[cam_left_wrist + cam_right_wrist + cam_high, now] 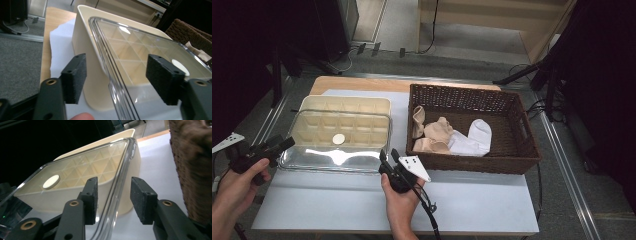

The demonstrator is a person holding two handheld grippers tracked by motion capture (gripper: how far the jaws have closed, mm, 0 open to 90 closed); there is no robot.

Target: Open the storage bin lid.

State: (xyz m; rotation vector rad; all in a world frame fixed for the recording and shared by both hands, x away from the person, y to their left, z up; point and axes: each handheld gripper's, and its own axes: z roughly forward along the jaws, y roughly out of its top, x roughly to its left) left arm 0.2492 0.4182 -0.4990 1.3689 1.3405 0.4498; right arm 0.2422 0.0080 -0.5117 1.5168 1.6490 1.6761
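i am bringing my left gripper [282, 145] and right gripper [388, 156], jaws apart, astride the clear lid's [337, 156] rim at nine and three o'clock. it is lying skewed on the cream compartment box [362, 102]; gripping and lifting are remaining.

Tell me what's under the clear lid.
Under the clear lid sits the cream divided box, its compartments looking bare. Glare hides the nearest row. The white round disc seems attached to the lid.
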